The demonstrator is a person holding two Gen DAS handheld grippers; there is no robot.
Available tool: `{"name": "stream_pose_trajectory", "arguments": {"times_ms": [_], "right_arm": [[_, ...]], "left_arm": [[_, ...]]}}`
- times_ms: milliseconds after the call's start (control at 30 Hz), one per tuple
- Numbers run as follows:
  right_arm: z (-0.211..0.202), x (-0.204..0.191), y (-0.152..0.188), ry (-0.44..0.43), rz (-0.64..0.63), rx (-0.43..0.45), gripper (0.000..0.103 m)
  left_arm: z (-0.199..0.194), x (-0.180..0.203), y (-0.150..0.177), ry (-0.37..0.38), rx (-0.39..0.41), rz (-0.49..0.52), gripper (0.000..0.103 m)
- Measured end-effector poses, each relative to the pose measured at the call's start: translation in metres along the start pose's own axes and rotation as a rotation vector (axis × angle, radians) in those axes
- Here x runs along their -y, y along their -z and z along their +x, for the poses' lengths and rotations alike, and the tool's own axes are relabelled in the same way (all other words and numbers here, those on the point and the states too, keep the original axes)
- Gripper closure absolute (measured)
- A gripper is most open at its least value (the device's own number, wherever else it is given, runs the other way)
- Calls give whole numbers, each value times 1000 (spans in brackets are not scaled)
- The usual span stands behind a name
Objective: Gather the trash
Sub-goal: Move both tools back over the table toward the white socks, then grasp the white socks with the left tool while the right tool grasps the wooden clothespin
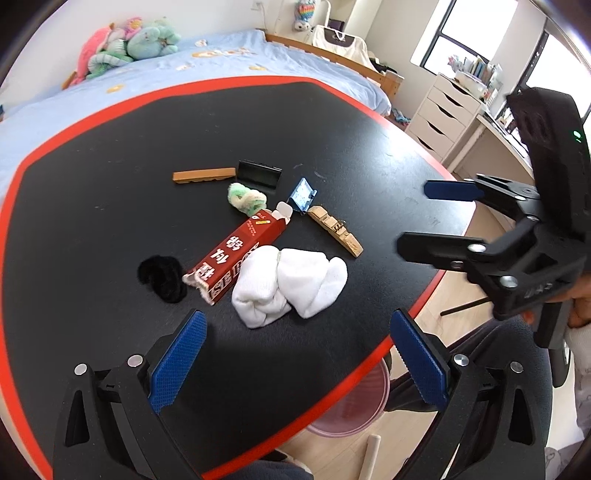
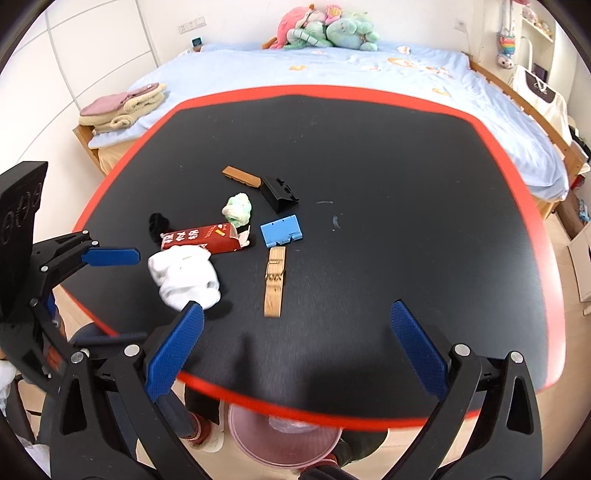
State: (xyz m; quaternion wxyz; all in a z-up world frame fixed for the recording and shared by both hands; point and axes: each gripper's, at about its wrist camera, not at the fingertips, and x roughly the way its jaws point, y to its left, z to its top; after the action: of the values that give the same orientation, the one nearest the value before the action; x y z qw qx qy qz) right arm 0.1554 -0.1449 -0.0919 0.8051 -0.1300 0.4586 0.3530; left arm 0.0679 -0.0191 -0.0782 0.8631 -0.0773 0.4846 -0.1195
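Note:
On the black table [image 1: 110,166] [image 2: 406,166] lie a red carton [image 1: 236,254] [image 2: 207,240], a white balled sock [image 1: 291,284] [image 2: 184,275], a green-white wad [image 1: 246,198] [image 2: 238,208], a black fuzzy scrunchie [image 1: 162,278] [image 2: 158,223], a blue plastic piece [image 1: 302,195] [image 2: 282,230], a black plastic piece [image 1: 258,174] [image 2: 279,192], a wooden clothespin [image 1: 334,230] [image 2: 275,282] and a brown strip [image 1: 204,174] [image 2: 241,176]. My left gripper [image 1: 299,362] is open above the table's near edge, just short of the sock. My right gripper [image 2: 297,350] is open and empty near the table's edge.
A pink bin [image 1: 354,402] [image 2: 284,437] stands on the floor under the table's near edge. A bed with plush toys [image 2: 328,26] lies behind the table. White drawers [image 1: 439,118] stand at the right. The right gripper shows in the left wrist view [image 1: 436,218].

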Motion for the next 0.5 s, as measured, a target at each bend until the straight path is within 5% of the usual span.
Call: {"name": "stream_pose_trajectory", "arguments": {"times_ms": [333,500], "right_arm": [[37,-6,-14,-29,-27,-44,30],[48,-8,-15,-23,-49,-61,46]], "left_arm": [[11,-6,-3,34,-10,11,10],[15,-10,-3,31,-16,16,30]]}}
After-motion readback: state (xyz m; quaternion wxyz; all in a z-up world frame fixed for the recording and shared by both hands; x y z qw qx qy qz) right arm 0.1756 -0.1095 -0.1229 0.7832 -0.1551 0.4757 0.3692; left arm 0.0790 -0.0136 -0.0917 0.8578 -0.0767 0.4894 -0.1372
